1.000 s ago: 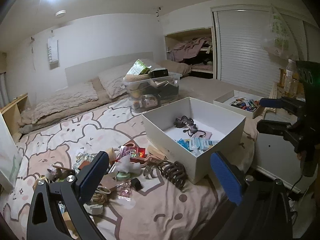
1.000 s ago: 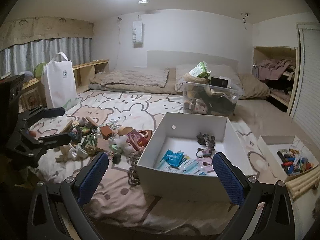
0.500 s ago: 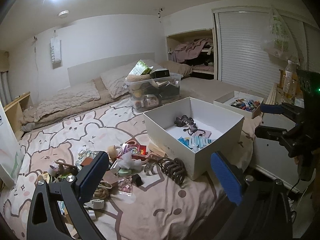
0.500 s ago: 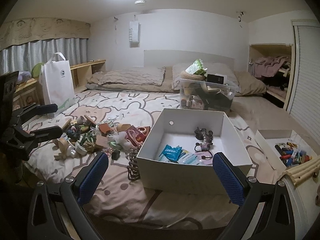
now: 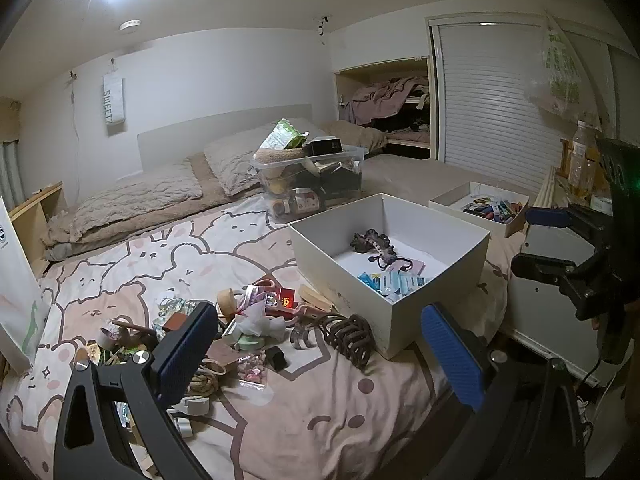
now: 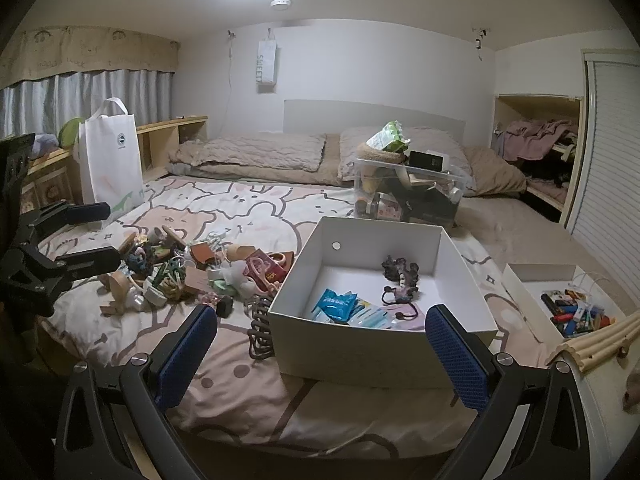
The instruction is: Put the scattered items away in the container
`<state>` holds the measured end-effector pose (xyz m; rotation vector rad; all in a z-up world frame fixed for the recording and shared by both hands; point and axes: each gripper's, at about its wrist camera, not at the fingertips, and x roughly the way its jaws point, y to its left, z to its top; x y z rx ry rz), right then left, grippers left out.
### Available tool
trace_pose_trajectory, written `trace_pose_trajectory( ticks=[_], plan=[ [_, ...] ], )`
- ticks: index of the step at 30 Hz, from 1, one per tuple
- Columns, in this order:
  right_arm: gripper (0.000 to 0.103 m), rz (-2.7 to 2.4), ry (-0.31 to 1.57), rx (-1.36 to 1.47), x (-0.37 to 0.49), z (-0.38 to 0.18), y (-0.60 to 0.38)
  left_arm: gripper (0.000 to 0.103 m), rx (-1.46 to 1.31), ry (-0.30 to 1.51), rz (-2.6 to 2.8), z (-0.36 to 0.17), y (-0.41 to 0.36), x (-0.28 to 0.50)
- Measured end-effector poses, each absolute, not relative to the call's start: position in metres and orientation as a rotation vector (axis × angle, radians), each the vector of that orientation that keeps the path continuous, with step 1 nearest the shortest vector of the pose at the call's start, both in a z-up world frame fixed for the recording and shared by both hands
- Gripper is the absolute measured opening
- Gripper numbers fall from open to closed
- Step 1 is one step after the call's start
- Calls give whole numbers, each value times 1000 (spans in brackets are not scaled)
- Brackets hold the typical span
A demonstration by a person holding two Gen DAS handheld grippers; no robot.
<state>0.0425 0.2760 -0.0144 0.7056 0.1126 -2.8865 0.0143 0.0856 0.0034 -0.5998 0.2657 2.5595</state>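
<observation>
Both claws wide apart, empty, above cluttered bed (image 6: 248, 208)

The bedspread (image 6: 248, 208) is pale pink and cream, printed with outlined bears and rabbits. On it the open box (image 6: 380, 344) is plain white, holding blue packets (image 6: 334, 304) and a dark grey scrunchie (image 6: 400, 274). The brown claw clip (image 5: 348, 338) lies near a red card (image 5: 286, 302). Far off, the quilt (image 6: 260, 154) is beige; the left gripper (image 5: 320, 354) and right gripper (image 6: 322, 354) carry blue pads on black frames.
</observation>
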Motion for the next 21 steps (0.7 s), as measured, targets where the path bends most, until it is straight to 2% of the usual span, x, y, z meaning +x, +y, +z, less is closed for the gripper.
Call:
trace_pose_trajectory(
  ticks=[21],
  plan=[
    [103,-2884,92,700,44,-15,276,102,-610,306,2564,-2,90,13]
  ],
)
